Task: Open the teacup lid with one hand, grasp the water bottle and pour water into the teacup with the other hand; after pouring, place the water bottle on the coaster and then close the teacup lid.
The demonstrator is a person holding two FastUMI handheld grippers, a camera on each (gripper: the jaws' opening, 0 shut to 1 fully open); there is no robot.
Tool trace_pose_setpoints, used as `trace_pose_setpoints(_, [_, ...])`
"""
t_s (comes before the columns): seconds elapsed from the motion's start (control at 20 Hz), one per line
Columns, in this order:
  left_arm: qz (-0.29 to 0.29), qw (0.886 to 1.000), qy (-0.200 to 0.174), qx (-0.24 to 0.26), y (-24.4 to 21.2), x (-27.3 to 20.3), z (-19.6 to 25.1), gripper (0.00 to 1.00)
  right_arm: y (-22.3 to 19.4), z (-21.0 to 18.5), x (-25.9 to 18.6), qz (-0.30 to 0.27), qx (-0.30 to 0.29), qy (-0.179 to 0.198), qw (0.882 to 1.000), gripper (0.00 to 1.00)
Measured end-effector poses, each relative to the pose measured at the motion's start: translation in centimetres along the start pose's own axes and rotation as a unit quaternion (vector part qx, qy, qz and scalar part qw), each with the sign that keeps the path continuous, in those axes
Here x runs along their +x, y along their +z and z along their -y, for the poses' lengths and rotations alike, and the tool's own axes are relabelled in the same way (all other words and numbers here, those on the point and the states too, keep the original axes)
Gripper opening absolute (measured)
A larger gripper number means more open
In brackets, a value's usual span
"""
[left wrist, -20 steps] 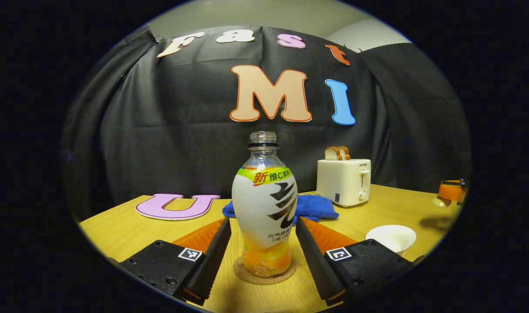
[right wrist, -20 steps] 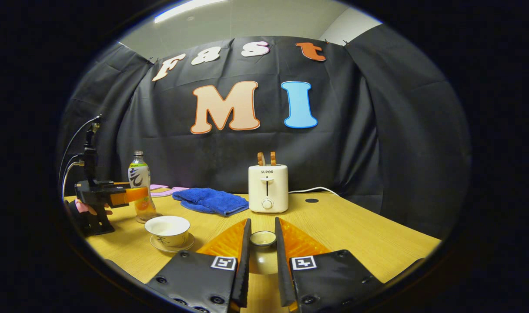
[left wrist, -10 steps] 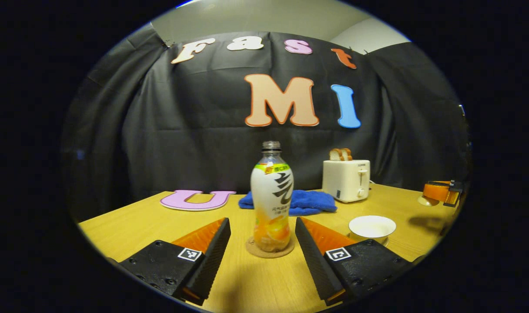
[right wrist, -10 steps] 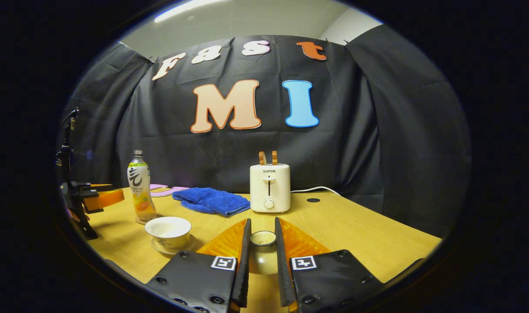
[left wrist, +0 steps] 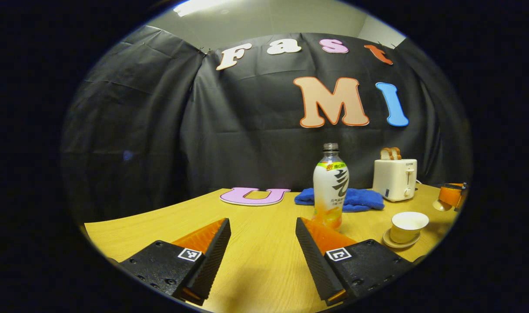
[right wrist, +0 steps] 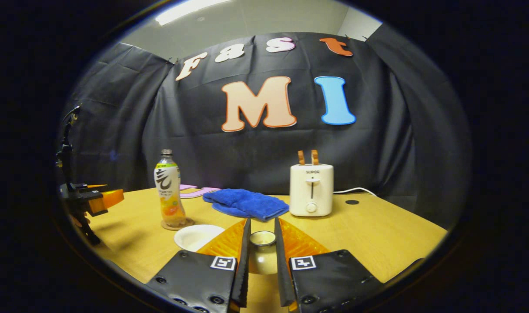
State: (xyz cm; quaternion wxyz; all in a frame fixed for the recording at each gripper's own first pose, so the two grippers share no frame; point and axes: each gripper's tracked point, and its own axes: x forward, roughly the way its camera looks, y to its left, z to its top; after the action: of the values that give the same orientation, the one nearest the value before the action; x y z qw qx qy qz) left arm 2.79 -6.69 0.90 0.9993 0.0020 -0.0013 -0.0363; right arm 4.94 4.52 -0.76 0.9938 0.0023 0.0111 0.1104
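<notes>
The water bottle stands upright and uncapped on the round coaster, also seen as the bottle in the right gripper view. My left gripper is open with nothing between its fingers, well back from the bottle, which stands to its right. The white teacup sits lidless on its saucer; in the right gripper view the teacup lies just left of my fingers. My right gripper is shut on the knob of the teacup lid, held above the table.
A white toaster with bread slices stands at the back, a blue cloth to its left. A pink letter U lies flat on the table. The left gripper shows at the far left of the right gripper view.
My left gripper has pulled back from the bottle and swung left, staying open; the bottle stays on the coaster. My right gripper, still holding the lid, has shifted toward the teacup.
</notes>
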Motion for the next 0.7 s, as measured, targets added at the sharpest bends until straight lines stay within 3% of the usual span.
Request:
trace_pose_setpoints(0.3, [0.0,1.0,0.019,0.0,-0.1,0.0,-0.8,0.89,-0.2,-4.8,2.5,-0.004,0.003,0.07,0.998,0.3])
trace_pose_setpoints(0.35, [-0.001,1.0,0.019,0.001,-0.1,0.0,-0.8,0.89,-0.3,-5.3,2.9,-0.006,0.003,0.08,0.997,0.34])
trace_pose_setpoints(0.4, [-0.001,1.0,0.017,0.0,-0.1,0.1,-0.8,0.89,-0.4,-5.8,3.4,-0.01,0.004,0.086,0.996,0.3])
trace_pose_setpoints(0.7, [-0.001,1.0,0.001,0.0,-0.2,0.2,-0.3,0.89,-1.2,-7.7,4.7,-0.033,0.0,0.118,0.992,0.32])
